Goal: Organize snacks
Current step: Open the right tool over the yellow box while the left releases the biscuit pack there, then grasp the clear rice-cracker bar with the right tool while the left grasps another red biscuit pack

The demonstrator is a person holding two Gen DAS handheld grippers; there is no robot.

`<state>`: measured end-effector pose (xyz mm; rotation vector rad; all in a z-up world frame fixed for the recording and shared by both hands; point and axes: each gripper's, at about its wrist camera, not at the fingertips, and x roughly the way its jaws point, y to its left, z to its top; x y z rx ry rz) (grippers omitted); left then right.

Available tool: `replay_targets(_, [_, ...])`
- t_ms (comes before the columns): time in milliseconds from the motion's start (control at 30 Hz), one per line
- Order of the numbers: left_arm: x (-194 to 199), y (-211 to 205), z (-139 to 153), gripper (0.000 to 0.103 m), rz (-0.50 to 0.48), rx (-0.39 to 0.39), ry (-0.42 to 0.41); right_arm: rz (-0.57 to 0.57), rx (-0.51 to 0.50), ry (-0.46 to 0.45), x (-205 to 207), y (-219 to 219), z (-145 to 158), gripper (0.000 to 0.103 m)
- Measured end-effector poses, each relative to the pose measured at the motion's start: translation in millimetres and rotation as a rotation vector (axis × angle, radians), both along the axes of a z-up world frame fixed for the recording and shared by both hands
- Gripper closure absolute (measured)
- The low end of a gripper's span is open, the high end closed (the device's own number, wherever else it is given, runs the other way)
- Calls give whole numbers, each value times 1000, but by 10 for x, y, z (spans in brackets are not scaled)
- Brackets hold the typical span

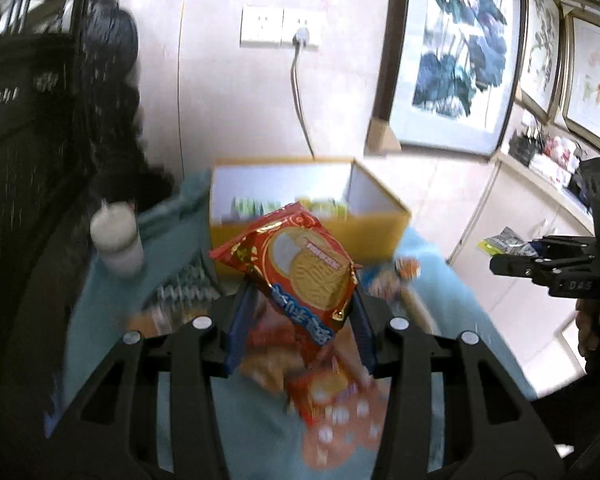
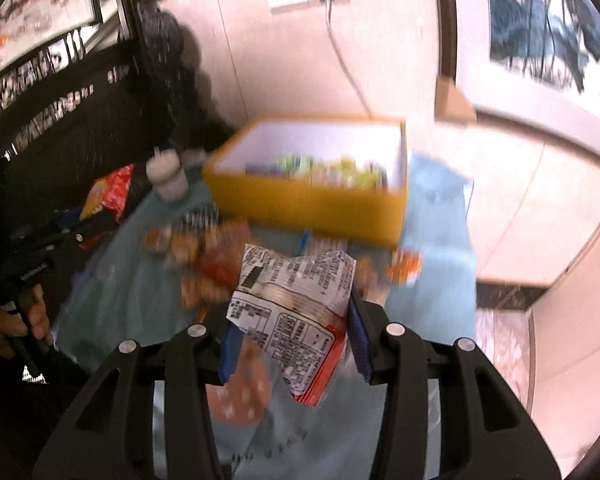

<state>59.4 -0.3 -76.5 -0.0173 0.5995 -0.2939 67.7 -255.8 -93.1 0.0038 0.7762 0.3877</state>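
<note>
Left claw (image 1: 300, 312): clenched on red biscuit packet (image 1: 300, 268). Right claw (image 2: 292, 340): clenched on white-backed packet (image 2: 296, 312). Yellow box (image 2: 312, 204): far side of worktop (image 2: 432, 280).

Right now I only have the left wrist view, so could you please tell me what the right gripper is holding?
Observer: The right gripper is shut on a snack packet with its white printed back facing the camera.
Operator: Thank you. Is there anything left of the white bottle?
Observer: Yes, a red snack bag lies left of the white bottle.
Operator: Can you see into the yellow box?
Observer: The yellow box already holds green and yellow packets along its near wall.
</note>
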Motion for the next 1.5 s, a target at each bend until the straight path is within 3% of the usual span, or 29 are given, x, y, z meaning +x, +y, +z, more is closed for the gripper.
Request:
replay_targets(233, [794,-247,594,58,9,11,-61,0,12,-113,765,-7,765,57])
replay_targets(433, [1574,-495,783,58,15,45,-40,-17,-8,-121,1489,42,973,57])
replay_targets(533, [1988,-518,771,54,63,48,-21,-41,-7,-106,1910,110,978,55])
replay_targets(567, [2083,-523,756,33,76,48,-22,-50,-9,-111,2002,136,964,46])
replay_targets(600, [2206,-527,697,3,91,57,-11,-74,-33,-104,2168,167,904,35])
replay_targets(633, [2289,-515,606,2,113,63,5,-95,-56,-86,2246,180,831,26])
replay_targets(700, [2341,-468,376,2,132,73,63,-115,-108,-46,2322,184,614,26])
replay_targets(867, [2044,-310,-170,2,138,113,125,-79,-120,0,2061,109,98,26])
replay_targets(1000, [1554,-260,-556,2,118,80,188,-53,-124,72,1631,61,-343,26])
replay_targets(1100, [1111,-335,-787,2,69,74,215,-64,-138,143,1279,17,-679,26])
replay_targets(1267, [356,-493,-1233,2,-52,151,245,-108,-179,212,759,-50,-1136,26])
replay_targets(1500, [169,-394,-1595,2,29,28,298,-153,-223,278,501,-17,-1492,26])
